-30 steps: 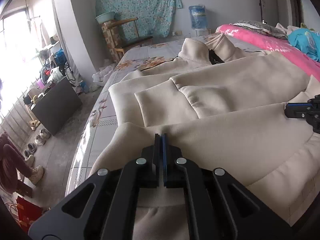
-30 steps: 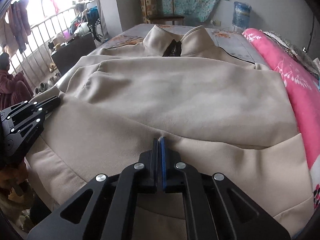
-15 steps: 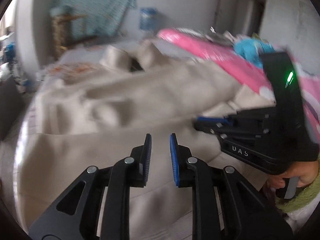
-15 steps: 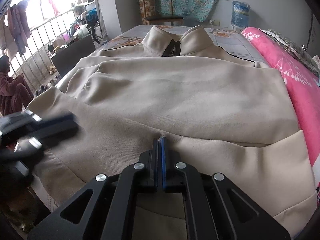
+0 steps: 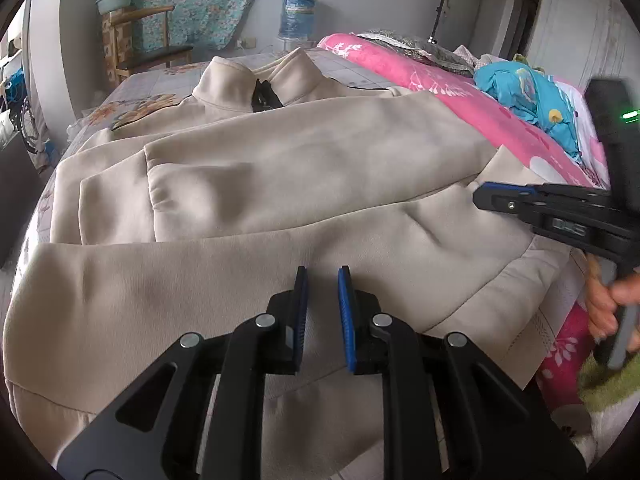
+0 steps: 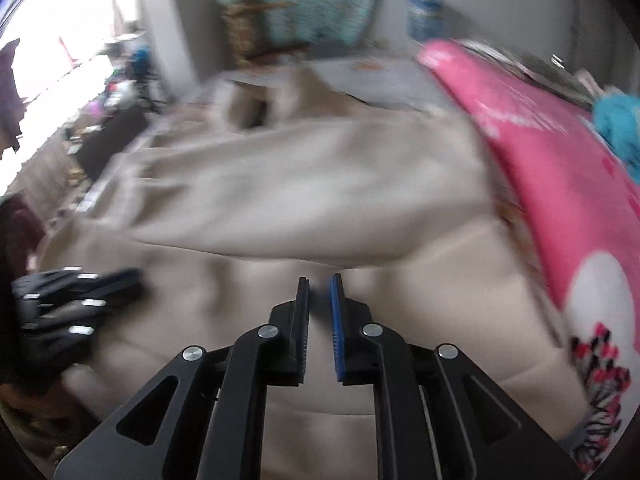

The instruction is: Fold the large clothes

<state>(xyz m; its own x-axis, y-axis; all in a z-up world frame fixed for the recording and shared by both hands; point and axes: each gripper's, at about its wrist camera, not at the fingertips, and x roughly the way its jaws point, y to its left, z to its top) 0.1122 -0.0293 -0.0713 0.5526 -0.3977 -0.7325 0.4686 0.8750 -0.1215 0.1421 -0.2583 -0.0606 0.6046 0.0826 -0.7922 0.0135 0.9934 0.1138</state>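
Note:
A large beige jacket (image 5: 320, 168) lies spread on the bed, collar (image 5: 256, 80) at the far end and a sleeve folded across its body. My left gripper (image 5: 322, 276) hovers over the near fabric, open, with nothing between its blue pads. My right gripper (image 6: 319, 284) is over the jacket (image 6: 300, 172) near its right side. Its jaws are opening and no cloth sits between them; this view is blurred by motion. The right gripper (image 5: 484, 196) also shows at the jacket's right edge, and the left gripper (image 6: 120, 280) at the left.
A pink quilt (image 5: 440, 92) runs along the right side of the bed, with crumpled blue clothes (image 5: 528, 96) on it. A hand (image 5: 604, 304) holds the right gripper's handle. A wooden chair (image 5: 140, 40) and a water bottle (image 5: 298, 14) stand beyond the bed. The bed's edge drops off at the left.
Both grippers were shut on the jacket's near fabric and have let it go. The left one swung right, then its jaws parted. The right one has just moved right, blurring its view.

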